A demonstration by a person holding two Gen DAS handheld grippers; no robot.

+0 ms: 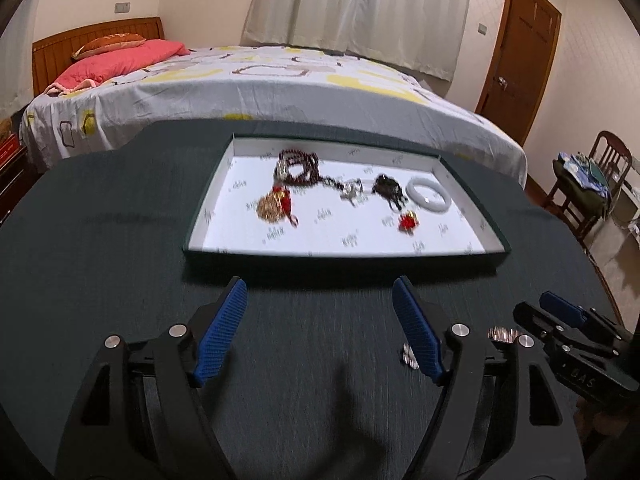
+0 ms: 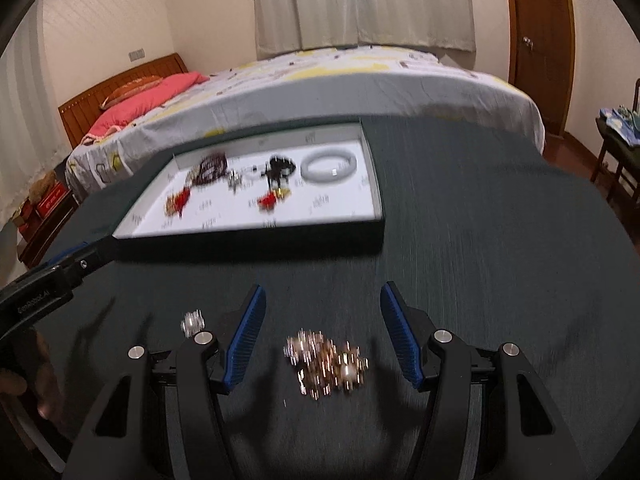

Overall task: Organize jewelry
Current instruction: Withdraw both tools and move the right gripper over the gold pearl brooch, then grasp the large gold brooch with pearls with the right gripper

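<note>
You are in a bedroom: a bed (image 1: 280, 80) with a grey and yellow patterned cover and a pink pillow (image 1: 116, 62) stands behind the surface (image 1: 100, 220), pale pleated curtains (image 1: 360, 4) hang on the far wall, and a brown wooden door (image 1: 520, 52) is off to the right. The surface is round-edged and covered in dark, finely woven cloth.

Ahead of both tongs sits a shallow rectangular tray (image 1: 208, 200) with dark outer walls and a white printed lining. In it lie a coil of dark red beads (image 1: 298, 166), a gold mesh piece with a red tassel (image 1: 276, 206), a small silver piece (image 1: 354, 190), a black beaded piece (image 1: 386, 188), a smooth white bangle (image 1: 428, 196) at the right end, and a small red ornament (image 1: 408, 222).

Your left tongs (image 1: 320, 332) are spread wide with nothing between the ribbed blue pads (image 1: 218, 332). Just beside their right finger, on the cloth, lies a small silver cluster (image 1: 410, 356).

Your right tongs (image 2: 322, 334) are also spread wide and hold nothing. Between their fingers, lying on the cloth, is a tangled gold and pearly heap (image 2: 326, 364), too blurred to make out in detail. A small sparkly piece (image 2: 192, 322) lies just left of the left finger.
</note>
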